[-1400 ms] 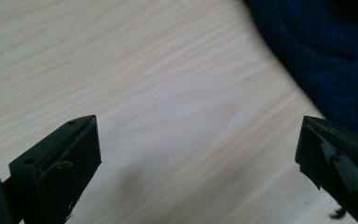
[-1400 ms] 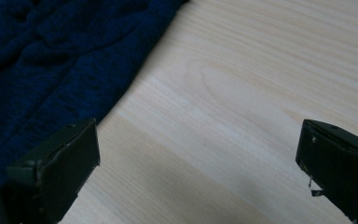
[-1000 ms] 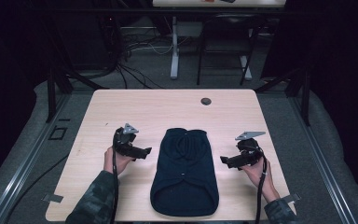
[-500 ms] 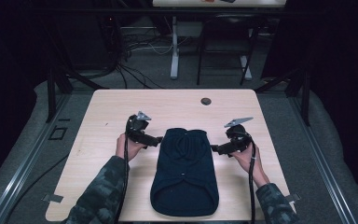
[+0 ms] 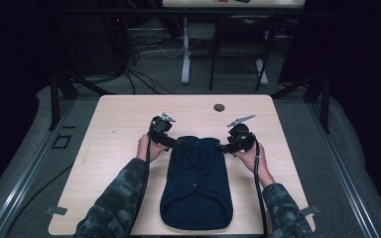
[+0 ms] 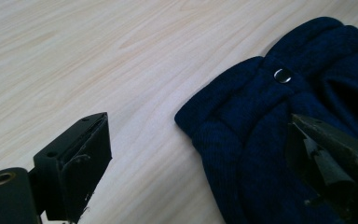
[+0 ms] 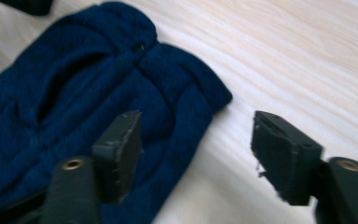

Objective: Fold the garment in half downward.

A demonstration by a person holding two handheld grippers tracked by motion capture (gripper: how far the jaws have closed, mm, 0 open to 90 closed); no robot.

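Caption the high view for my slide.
Two open tongs, left and right, flank a navy garment on the table.

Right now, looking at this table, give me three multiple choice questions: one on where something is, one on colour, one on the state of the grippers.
1. Where is the small dark disc?
A. near the table's far edge
B. on the garment
C. on the floor

2. What colour is the knit garment?
A. red
B. navy blue
C. white

3. How do the left gripper and right gripper stand?
A. both shut
B. one shut
C. both open

A: it lies beyond the garment. B: all views show blue. C: jaws apart at the garment's top corners.
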